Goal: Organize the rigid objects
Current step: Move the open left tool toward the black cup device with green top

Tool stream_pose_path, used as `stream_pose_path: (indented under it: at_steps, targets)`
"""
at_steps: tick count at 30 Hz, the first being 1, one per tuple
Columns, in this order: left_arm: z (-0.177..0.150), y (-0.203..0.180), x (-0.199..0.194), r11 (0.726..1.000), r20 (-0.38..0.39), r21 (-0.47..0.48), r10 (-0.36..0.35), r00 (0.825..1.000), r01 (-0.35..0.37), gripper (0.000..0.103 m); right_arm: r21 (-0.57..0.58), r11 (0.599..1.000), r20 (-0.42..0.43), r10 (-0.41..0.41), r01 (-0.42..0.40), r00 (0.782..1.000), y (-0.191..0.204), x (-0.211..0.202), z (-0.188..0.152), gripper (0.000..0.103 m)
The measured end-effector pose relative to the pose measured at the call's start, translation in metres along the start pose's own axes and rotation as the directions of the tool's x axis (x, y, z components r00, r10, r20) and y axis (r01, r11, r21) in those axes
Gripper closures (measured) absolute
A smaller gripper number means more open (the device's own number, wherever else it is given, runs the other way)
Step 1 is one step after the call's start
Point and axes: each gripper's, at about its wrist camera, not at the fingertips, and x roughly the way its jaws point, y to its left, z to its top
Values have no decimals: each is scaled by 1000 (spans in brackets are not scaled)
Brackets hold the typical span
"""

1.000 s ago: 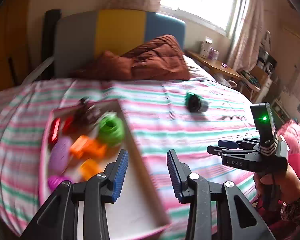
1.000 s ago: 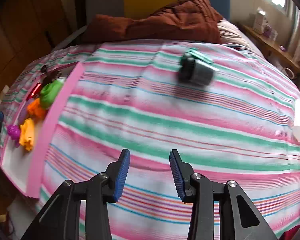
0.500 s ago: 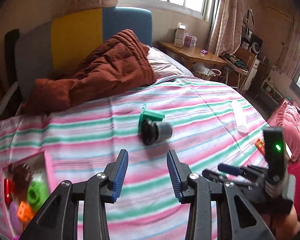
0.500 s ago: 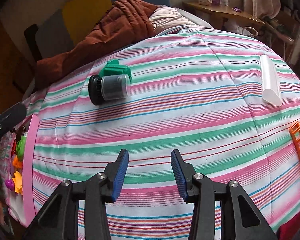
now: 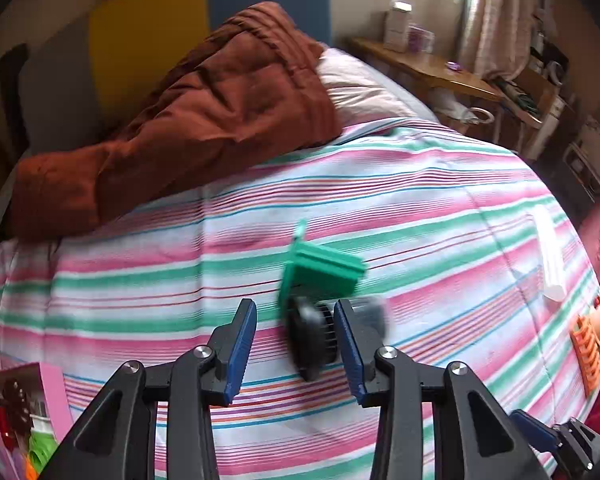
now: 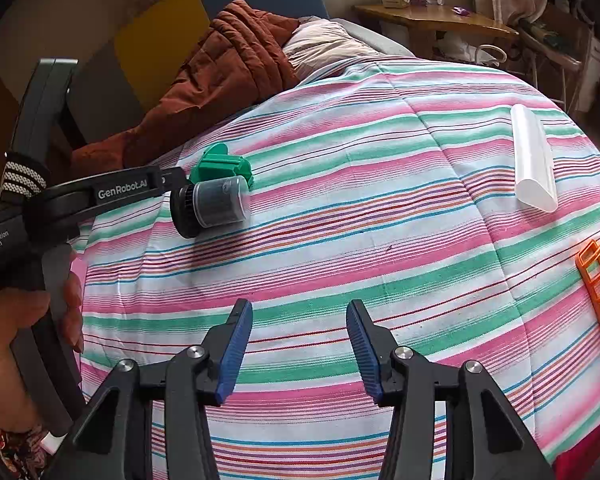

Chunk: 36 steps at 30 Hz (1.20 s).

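One jar [image 6: 216, 206] w/ black ribbed cap lies on its side on the bed just beside a green clip [image 6: 222, 166]; left gripper [image 5: 296, 334] jaws apart around the cap, not pinching yet; right gripper [image 6: 300, 346] jaws opening, empty; prob. light, stiff, rolls — grab the grippy cap.

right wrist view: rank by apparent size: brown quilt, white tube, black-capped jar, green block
1. brown quilt, largest by far
2. white tube
3. black-capped jar, close to the tube in area, so that order is unsure
4. green block, smallest, but partly hidden behind the jar
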Motion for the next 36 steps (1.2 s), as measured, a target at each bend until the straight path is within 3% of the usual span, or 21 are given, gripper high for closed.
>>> stream_pose_path:
  at_steps: [3, 7, 10, 15, 18, 22, 26, 31, 36]
  targets:
    - [-2, 21, 0, 998, 9, -57, -3, 1000, 3, 63, 9, 1000, -19, 15, -15, 1000, 0, 4, 0, 53]
    - [-6, 46, -1, 995, 1, -83, 50, 999, -50, 63, -6, 1000, -29, 15, -15, 999, 4, 7, -2, 53]
    - [-13, 69, 5, 989, -25, -112, 94, 995, -97, 63, -10, 1000, -35, 12, -12, 999, 6, 8, -4, 53]
    - [-33, 93, 12, 981, -70, -154, 108, 992, -118, 63, -19, 1000, -45, 4, -5, 999, 8, 11, -6, 53]
    - [-40, 89, 8, 983, -53, -142, 108, 993, -115, 63, -15, 1000, -44, 5, -6, 999, 7, 11, -6, 53]
    - [-39, 64, -9, 996, 24, -93, -6, 1000, 8, 63, 7, 1000, -37, 0, 0, 999, 2, 10, -4, 52]
    - [-25, 30, -13, 997, 48, -24, -68, 997, 69, 63, 24, 1000, -43, 7, -6, 999, -2, 10, -3, 52]
    - [-11, 0, -2, 997, 37, 64, -54, 998, 52, 62, 23, 1000, -51, 6, -5, 999, -3, 12, -2, 50]
    - [-2, 26, 6, 998, 31, 15, 66, 997, -66, 60, 46, 999, -50, 17, -14, 999, -7, 11, 0, 49]
